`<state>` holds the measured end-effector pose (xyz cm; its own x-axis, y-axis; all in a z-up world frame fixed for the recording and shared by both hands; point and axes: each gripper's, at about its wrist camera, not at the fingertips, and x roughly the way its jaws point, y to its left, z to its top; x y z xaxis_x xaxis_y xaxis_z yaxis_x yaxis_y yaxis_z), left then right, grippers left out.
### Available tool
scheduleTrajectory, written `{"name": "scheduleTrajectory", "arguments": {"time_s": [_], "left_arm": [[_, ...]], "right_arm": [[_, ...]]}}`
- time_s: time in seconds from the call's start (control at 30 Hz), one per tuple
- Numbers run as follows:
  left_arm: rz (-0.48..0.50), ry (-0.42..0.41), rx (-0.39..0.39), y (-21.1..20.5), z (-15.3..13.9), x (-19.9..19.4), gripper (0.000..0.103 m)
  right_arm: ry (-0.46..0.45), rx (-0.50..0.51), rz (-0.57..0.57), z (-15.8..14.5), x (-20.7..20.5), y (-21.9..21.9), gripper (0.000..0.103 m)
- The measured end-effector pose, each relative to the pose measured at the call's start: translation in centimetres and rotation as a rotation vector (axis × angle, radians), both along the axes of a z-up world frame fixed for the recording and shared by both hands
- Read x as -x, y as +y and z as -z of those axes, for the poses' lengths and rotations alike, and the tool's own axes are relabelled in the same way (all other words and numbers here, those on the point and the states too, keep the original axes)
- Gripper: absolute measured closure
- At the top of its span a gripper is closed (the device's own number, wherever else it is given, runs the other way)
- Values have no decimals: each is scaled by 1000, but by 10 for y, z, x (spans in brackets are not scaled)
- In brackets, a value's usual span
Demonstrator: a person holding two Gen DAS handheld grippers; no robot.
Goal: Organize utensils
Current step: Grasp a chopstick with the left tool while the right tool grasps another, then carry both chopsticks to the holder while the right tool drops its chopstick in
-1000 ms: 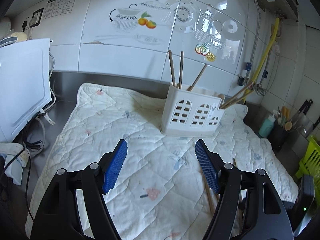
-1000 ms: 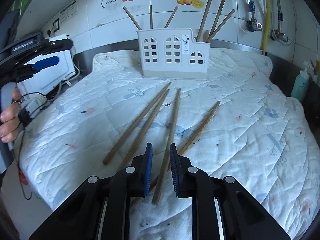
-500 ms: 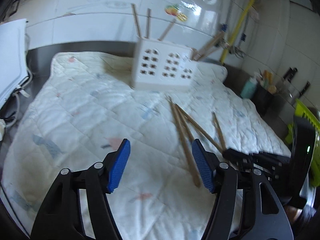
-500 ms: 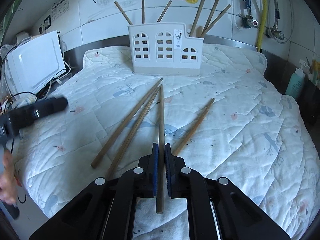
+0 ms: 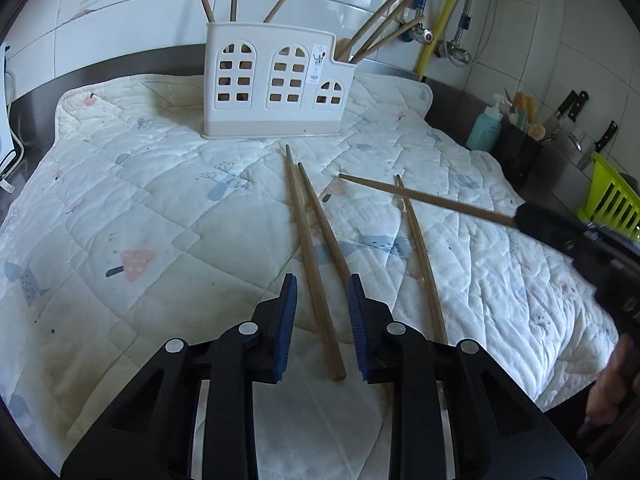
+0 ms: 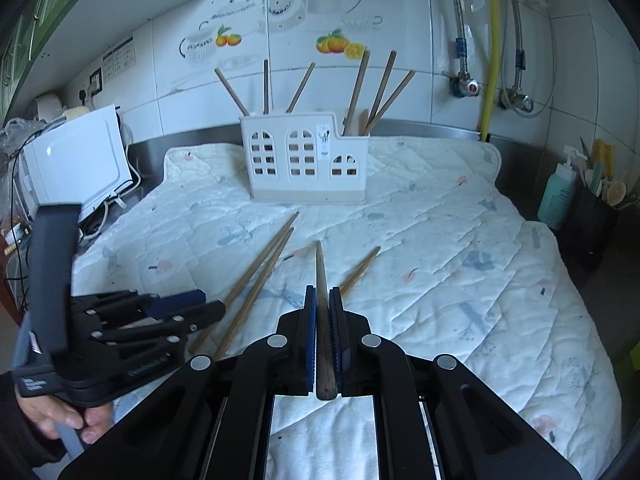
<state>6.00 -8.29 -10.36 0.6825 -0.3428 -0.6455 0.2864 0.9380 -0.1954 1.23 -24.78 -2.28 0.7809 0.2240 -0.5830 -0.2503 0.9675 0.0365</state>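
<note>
Chopstick in right gripper: the held chopstick point(image 6: 322, 316) is pinched between the blue pads of the right gripper point(image 6: 322, 304), pressed together on it; its thin end points forward, above the quilt
Left gripper: the left gripper point(image 5: 322, 294) has its fingers point(image 5: 289, 304) spread a little — nothing between them is pinched; the thick end of one loose chopstick lies in the gap, on the cloth
Loose chopsticks: a pair of chopsticks point(image 5: 310, 240) lies side by side just ahead of the left gripper; a single chopstick point(image 5: 420, 256) lies to the right of them, near but apart
Quilted cloth: the quilted cloth point(image 5: 152, 208) covers the counter; all loose chopsticks rest on it
Utensil holder: the white utensil holder point(image 6: 306, 160) stands upright at the far side of the cloth — six chopsticks lean inside it; three in the tall part, three in the low right part
Wall: the tiled wall point(image 6: 400, 8) is behind the holder
</note>
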Motion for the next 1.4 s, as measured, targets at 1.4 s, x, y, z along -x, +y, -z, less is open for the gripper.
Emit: {"name": "scheduleTrajectory", "arguments": {"time_s": [1.4], "left_arm": [[-55, -252, 31, 52, -116, -34, 98]], "right_arm": [[-120, -37, -153, -150, -77, -20, 96]]}}
